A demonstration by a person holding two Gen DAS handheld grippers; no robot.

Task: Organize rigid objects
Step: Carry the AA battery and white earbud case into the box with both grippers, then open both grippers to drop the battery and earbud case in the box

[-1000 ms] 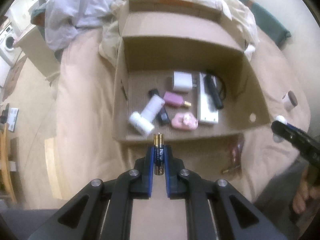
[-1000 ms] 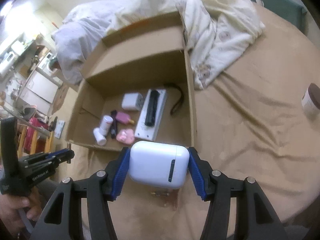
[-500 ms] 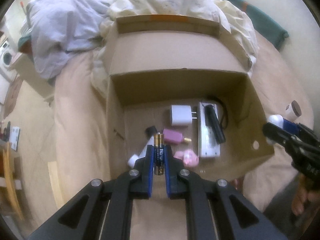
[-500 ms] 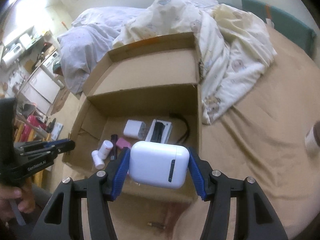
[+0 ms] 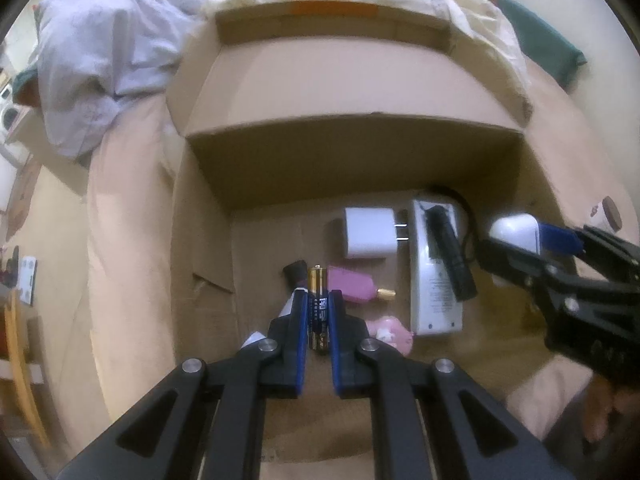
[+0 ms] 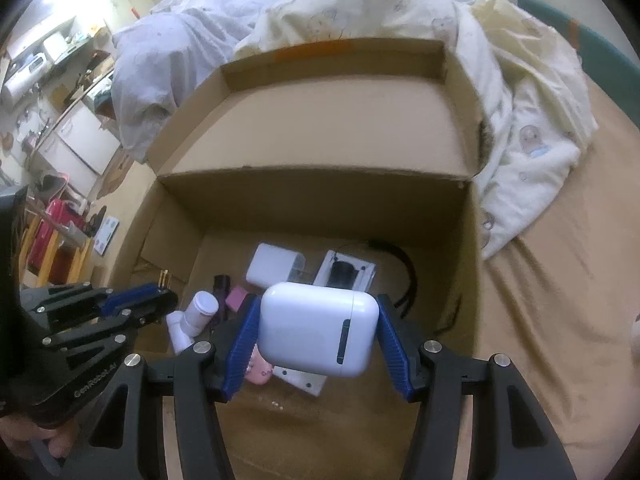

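My left gripper (image 5: 318, 312) is shut on a black and gold battery (image 5: 318, 312) and holds it over the open cardboard box (image 5: 352, 128). My right gripper (image 6: 318, 330) is shut on a white earbud case (image 6: 318, 330), also above the box (image 6: 320, 128). Each gripper shows in the other view: the right one (image 5: 516, 232) at the box's right side, the left one (image 6: 160, 296) at its left side. Inside the box lie a white charger plug (image 5: 368, 232), a white power strip (image 5: 434, 272) with a black flashlight (image 5: 452, 260) on it, a pink bottle (image 5: 352, 286) and a pink clip (image 5: 390, 336).
The box sits on a tan bed sheet (image 6: 560, 280). Rumpled cream and lilac bedding (image 6: 520, 80) lies behind it. A white pill bottle (image 6: 200, 312) lies in the box's left part. A small brown-lidded jar (image 5: 606, 212) stands on the bed to the right.
Both grippers have moved forward from the bed's near side to over the box interior, each keeping its object. The box now fills both views.
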